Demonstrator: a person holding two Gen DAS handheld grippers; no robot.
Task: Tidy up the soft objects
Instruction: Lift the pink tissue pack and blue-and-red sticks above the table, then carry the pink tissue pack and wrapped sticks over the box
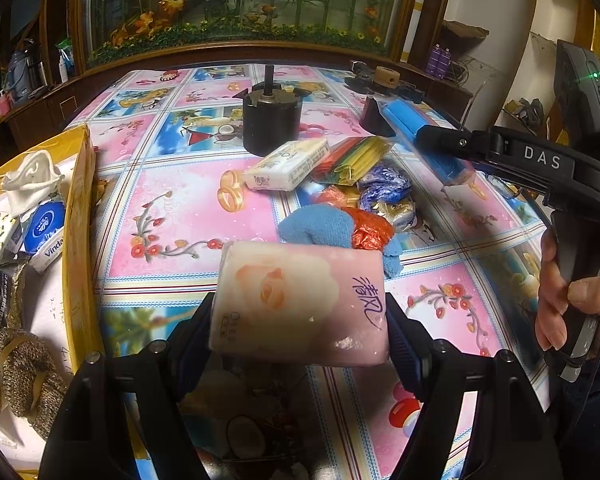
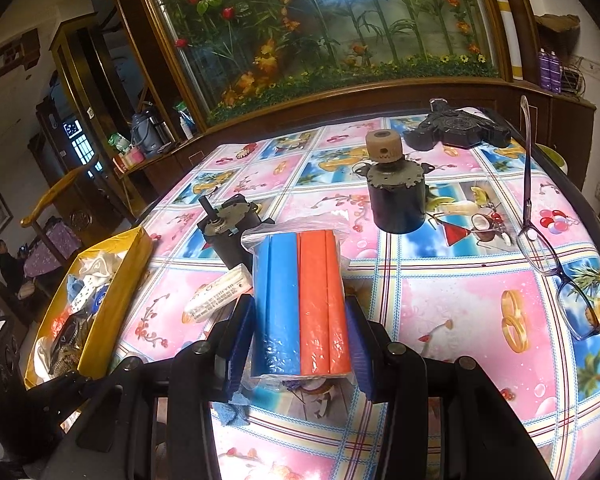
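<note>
I see open patterned tablecloth (image 1: 188, 216) between the yellow cardboard box (image 1: 78, 216) on my left and the heap of small packets (image 1: 364, 184). Farther back a black cylindrical motor (image 1: 270, 124) blocks the middle; on the right, purple-framed glasses (image 2: 548, 256) lie near the edge (another black motor (image 2: 398, 196) beside them)

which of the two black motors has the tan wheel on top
The black motor at the far right, near the glasses; its shaft carries a tan wheel. The other motor, near the yellow box, shows a bare shaft.
</note>
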